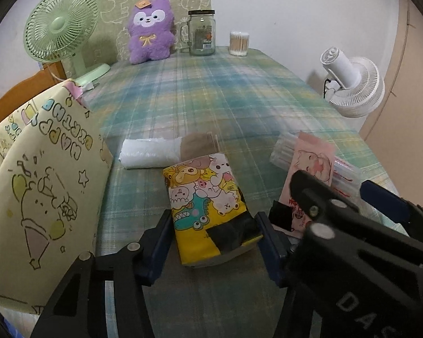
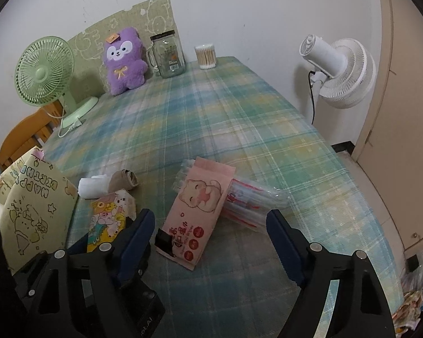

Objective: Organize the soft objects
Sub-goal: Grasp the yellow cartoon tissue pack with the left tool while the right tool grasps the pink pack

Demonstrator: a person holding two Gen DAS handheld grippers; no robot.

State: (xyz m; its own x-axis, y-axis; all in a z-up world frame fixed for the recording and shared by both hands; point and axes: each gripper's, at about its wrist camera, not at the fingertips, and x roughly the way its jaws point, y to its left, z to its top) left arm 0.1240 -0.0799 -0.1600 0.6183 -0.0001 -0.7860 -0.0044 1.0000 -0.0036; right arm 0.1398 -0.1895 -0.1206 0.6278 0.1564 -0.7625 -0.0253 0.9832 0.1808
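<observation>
1. Four soft things lie loose on the plaid surface [image 2: 239, 118], so we think most of the tidying is not done yet.
2. Our left gripper [image 1: 214, 233] has its two blue sides around the near end of the yellow tissue pack [image 1: 204, 194]. They look right against the pack or just beside it, so we cannot tell if it is squeezed.
3. Our right gripper [image 2: 211, 239] is wide apart and holds nothing. It hovers over the near end of the pink wipes pack [image 2: 197, 211], which leans on a clear plastic bundle [image 2: 251, 200].
4. A white roll [image 1: 148, 153] and a brown roll [image 1: 196, 143] touch each other, just past the yellow pack.
5. The yellow gift bag [image 1: 42, 183] stands at the left. It may be the home for the soft things, but we cannot see inside it.
6. The purple plush toy [image 2: 124, 62] sits far back by the wall, near the glass jar [image 2: 167, 55].
</observation>
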